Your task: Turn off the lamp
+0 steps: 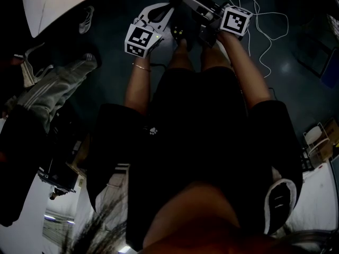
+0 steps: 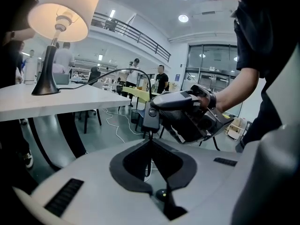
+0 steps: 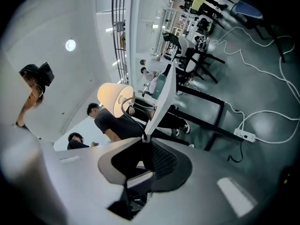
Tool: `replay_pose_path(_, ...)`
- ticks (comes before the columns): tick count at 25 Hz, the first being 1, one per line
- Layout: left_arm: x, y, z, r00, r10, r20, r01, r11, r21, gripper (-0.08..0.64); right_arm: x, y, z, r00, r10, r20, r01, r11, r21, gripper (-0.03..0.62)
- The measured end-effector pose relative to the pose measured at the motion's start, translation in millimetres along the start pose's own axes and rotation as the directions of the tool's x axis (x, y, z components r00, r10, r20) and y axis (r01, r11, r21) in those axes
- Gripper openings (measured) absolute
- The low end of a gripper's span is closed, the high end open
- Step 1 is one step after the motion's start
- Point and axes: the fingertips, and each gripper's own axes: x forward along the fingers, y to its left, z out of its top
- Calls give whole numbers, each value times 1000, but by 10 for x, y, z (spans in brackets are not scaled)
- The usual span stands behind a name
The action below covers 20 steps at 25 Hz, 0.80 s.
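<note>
Left gripper view: lamp [image 2: 58, 20] in the upper left, shade glowing, so it is lit. Its black base stands on the white table [image 2: 70, 102] at mid left. A black cord [image 2: 117, 71] arcs from the base toward frame centre and drops into an inline switch [image 2: 151, 116], a small black box hanging off the table's edge at centre.

Left gripper [image 2: 150, 142], bottom centre: clenched, tips pinched on the cord right under the switch.

Right gripper [image 2: 161, 111], just right of centre, comes in sideways. It is clenched on the switch, one finger on top and the meshed one below. The hand [image 2: 206, 102] holding it is at mid right.

Right gripper view: jaws meet at frame centre where the cord enters. The lit shade is left of centre, above the jaws. A white power strip [image 3: 245, 135] lies on the floor at right.

Head view: very dark. Both marker cubes are at top centre and the tips are close together between them.
</note>
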Motion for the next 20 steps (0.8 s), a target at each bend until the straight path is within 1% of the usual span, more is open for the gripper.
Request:
replay_pose_path(3, 8, -47, -4, 1000, -9, -12, 9, 1000, 9, 15, 0, 7, 27, 1000, -2, 24, 3, 1000, -25, 61)
replay_pose_path(8, 1, -100, -24, 1000, -14, -26, 14, 1000, 13, 15, -24, -58, 37, 998, -56, 33, 59, 995, -78, 69)
replay_pose_path(14, 15, -148, -8, 999, -20, -34, 21, 1000, 16, 14, 2, -51, -35, 999, -43, -16, 42, 996, -72, 97)
replay_pose_path(20, 26, -189, 16, 999, -27, -30, 27, 1000, 12, 15, 15, -57, -23, 999, -46, -11, 45, 997, -61, 97)
